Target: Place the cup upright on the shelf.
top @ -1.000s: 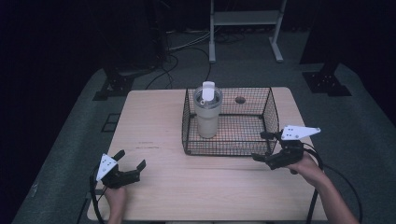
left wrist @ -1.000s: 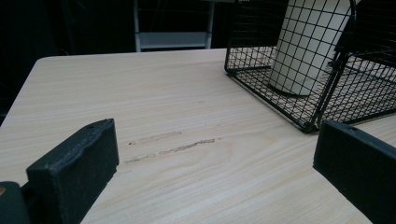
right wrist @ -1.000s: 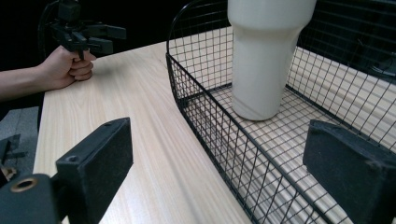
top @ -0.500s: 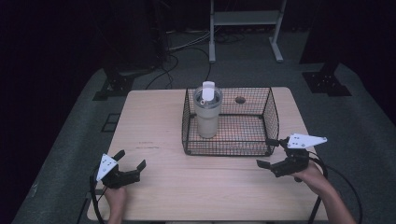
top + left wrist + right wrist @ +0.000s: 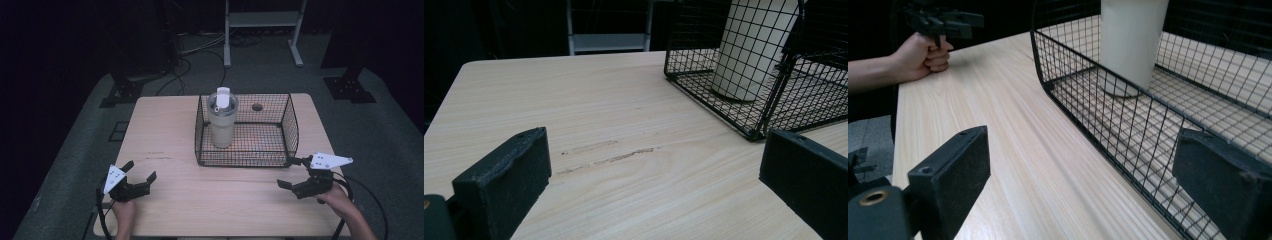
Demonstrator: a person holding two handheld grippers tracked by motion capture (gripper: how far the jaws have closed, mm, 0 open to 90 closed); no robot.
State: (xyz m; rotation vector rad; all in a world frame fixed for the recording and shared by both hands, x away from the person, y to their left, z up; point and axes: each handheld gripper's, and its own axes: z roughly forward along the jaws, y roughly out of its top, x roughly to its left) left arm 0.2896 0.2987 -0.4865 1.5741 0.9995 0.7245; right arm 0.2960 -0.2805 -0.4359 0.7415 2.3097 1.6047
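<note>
A cream tumbler with a white lid stands upright in the left part of a black wire basket on the wooden table. My left gripper rests open at the table's front left, well clear of the basket. My right gripper is open just in front of the basket's front right corner, nothing between its jaws. In the left gripper view the tumbler shows behind the basket's mesh. The right gripper view looks along the basket's front wall with the tumbler beyond it.
A small round hole in the tabletop sits under the basket's back. Faint scuff marks cross the wood ahead of the left gripper. The other hand shows far off in the right gripper view. A metal frame stands behind the table.
My right gripper has drawn back from the basket's front right corner toward the table's front edge and slightly right. The left gripper, tumbler and basket have stayed put.
</note>
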